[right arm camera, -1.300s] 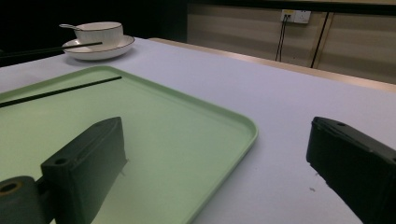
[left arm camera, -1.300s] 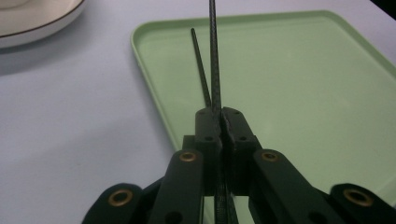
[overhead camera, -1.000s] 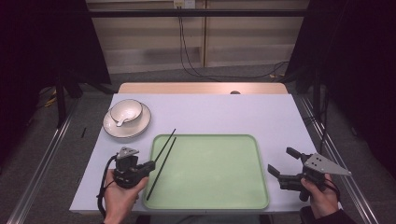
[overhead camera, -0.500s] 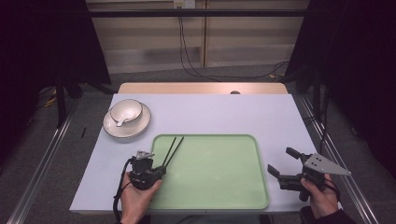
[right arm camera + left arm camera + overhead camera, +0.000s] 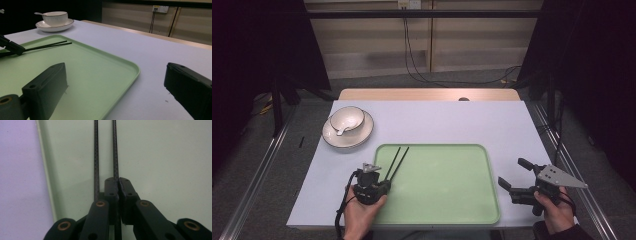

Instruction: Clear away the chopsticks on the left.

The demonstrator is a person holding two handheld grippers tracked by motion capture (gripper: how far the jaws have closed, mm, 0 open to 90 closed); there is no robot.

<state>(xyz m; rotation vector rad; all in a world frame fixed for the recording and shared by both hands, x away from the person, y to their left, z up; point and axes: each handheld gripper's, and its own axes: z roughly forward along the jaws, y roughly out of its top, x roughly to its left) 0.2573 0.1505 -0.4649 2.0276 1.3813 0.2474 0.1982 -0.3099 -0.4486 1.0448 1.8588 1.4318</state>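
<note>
On tray's (image 5: pixel 447 200) left edge | our left hand-held gripper (image 5: pixel 384 184) pinches chopsticks (image 5: pixel 396 161), low for laying down | right hand-held gripper (image 5: pixel 521 176) spread, idle.

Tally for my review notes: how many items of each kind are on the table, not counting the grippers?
Chopsticks: 2, black, lying over the tray's left part
Tray: 1, green
Bowl: 1, white
Saucer: 1, white, under the bowl
Spoon: 1, white, in the bowl
Total: 6
</note>
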